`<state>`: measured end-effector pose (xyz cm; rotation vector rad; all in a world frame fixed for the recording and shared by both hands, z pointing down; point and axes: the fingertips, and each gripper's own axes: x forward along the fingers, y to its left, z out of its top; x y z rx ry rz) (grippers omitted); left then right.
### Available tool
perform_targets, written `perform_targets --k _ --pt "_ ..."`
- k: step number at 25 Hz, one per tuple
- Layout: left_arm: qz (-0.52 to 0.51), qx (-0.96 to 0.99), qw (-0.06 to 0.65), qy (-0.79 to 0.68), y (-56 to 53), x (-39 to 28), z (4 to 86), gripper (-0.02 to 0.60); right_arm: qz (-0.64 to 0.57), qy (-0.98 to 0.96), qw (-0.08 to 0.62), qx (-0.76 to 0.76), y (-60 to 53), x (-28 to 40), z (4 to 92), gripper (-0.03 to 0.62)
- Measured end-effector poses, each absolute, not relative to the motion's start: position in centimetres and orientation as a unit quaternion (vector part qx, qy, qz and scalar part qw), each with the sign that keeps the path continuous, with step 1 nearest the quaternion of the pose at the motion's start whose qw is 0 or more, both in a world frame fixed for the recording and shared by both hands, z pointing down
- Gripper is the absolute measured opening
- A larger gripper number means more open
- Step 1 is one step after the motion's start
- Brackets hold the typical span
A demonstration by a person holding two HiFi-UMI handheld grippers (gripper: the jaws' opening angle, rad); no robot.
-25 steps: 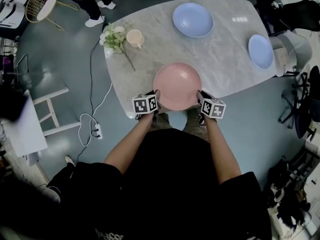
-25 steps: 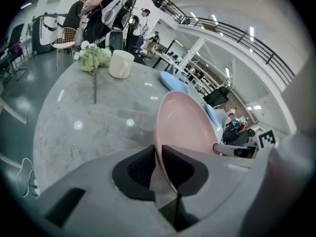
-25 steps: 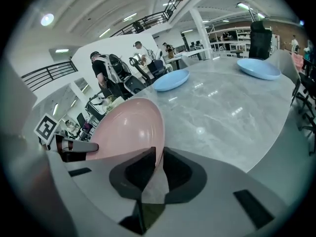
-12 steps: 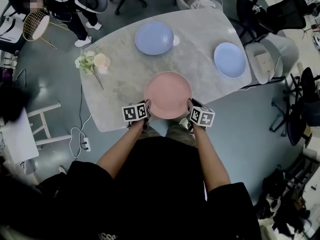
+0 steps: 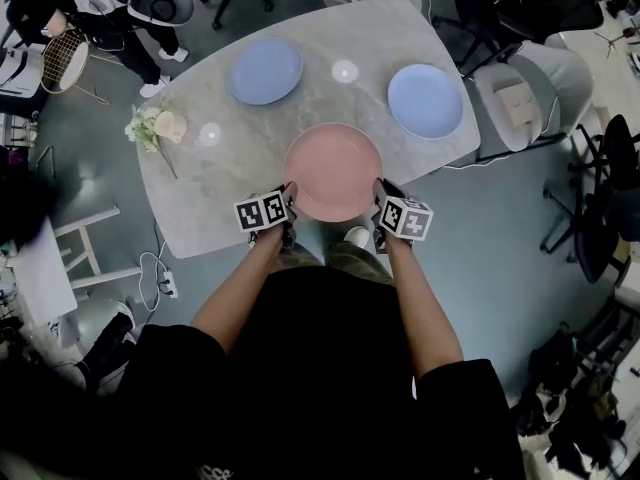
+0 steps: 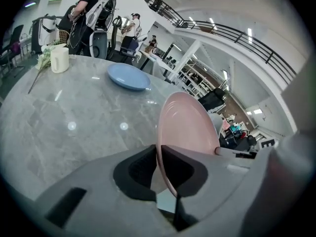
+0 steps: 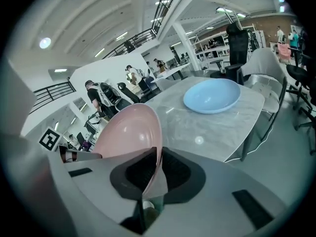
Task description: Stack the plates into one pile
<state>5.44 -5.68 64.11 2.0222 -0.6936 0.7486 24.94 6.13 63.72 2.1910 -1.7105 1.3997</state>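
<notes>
Over the near edge of the grey marble counter [image 5: 250,158], left tongs [image 5: 287,200] and right tongs [image 5: 380,196] clamp the round pink ceramic plate [image 5: 333,171] by its rim, the right having just tightened. Likely mid-carry; next it needs lowering squarely onto the round pale-blue plate [image 5: 425,100] at the counter's right end.

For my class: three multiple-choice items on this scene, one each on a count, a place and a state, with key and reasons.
1. How many blue plates lie on the table? A one; B two; C three.
2. The cup stands: A beside the flowers; B between the blue plates; C on a chair.
3. The pink plate is: A lying free; B stacked on a blue plate; C gripped by the left gripper and the right gripper.
Key: B, the head view shows two; A, the flowers lie right by it; C, each gripper view shows jaws shut on its rim.
</notes>
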Motion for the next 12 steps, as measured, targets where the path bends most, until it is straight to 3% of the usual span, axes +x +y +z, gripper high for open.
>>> perform_targets --k 12 --pt "0.303 0.829 0.404 -0.241 -2.6 13.9 62.6 0.041 0.419 -0.518 -0.015 0.745 10.2 32.8 61.8 0.034"
